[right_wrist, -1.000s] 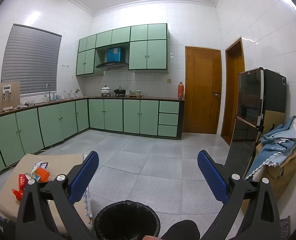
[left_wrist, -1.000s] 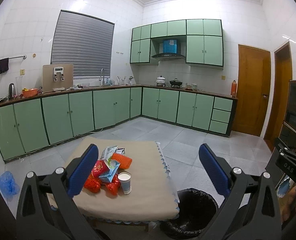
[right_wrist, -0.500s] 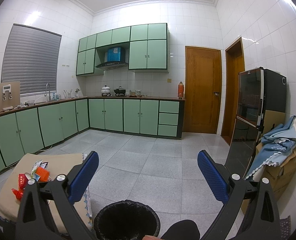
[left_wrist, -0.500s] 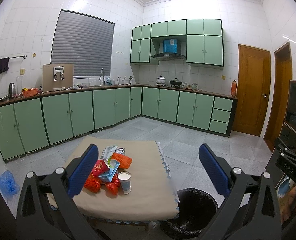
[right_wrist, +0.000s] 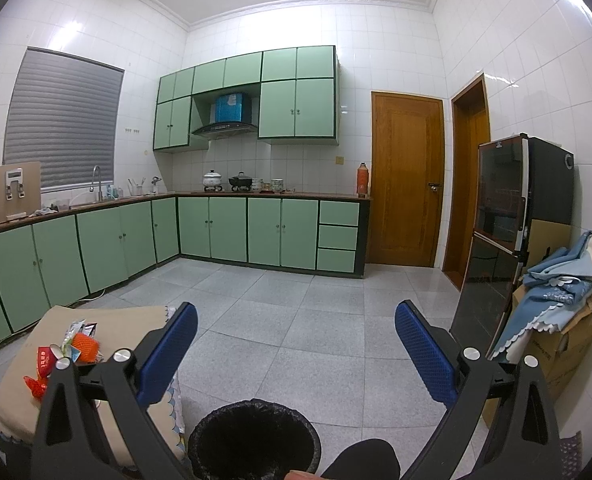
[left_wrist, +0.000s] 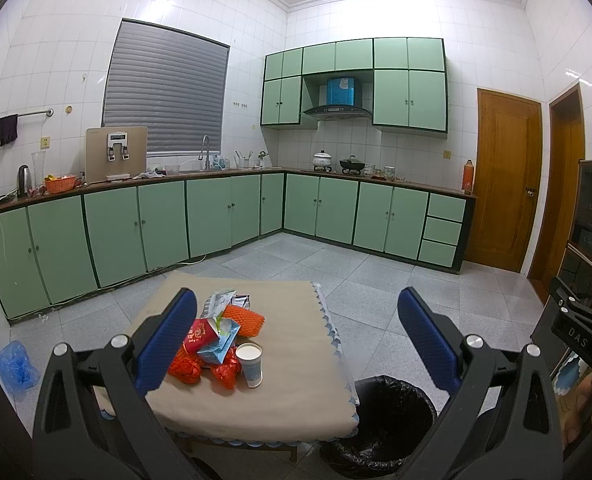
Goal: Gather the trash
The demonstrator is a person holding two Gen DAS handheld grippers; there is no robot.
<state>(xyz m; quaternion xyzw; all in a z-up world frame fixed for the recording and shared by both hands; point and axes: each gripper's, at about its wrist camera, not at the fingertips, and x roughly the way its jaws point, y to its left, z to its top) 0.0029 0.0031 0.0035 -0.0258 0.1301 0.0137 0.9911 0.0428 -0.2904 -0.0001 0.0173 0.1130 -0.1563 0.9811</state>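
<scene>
A heap of trash [left_wrist: 216, 340] lies on a low table [left_wrist: 296, 392] covered in beige cloth: red and orange wrappers, an orange foam net [left_wrist: 245, 320], a small carton, foil packets. A white paper cup [left_wrist: 250, 364] stands upright at the heap's right side. A bin lined with a black bag [left_wrist: 388, 420] stands on the floor at the table's right corner. My left gripper [left_wrist: 296, 328] hangs open above the table's near side, holding nothing. My right gripper [right_wrist: 296, 344] is open over the bin [right_wrist: 252, 440], with the trash [right_wrist: 68, 348] to its left.
Green cabinets [left_wrist: 156, 228] and a worktop run along the left and far walls. Grey tiled floor [right_wrist: 316, 320] stretches beyond the table. A black fridge [right_wrist: 512, 232] and a cardboard box with blue cloth [right_wrist: 560, 300] stand at the right. A blue bag [left_wrist: 16, 364] lies on the floor left.
</scene>
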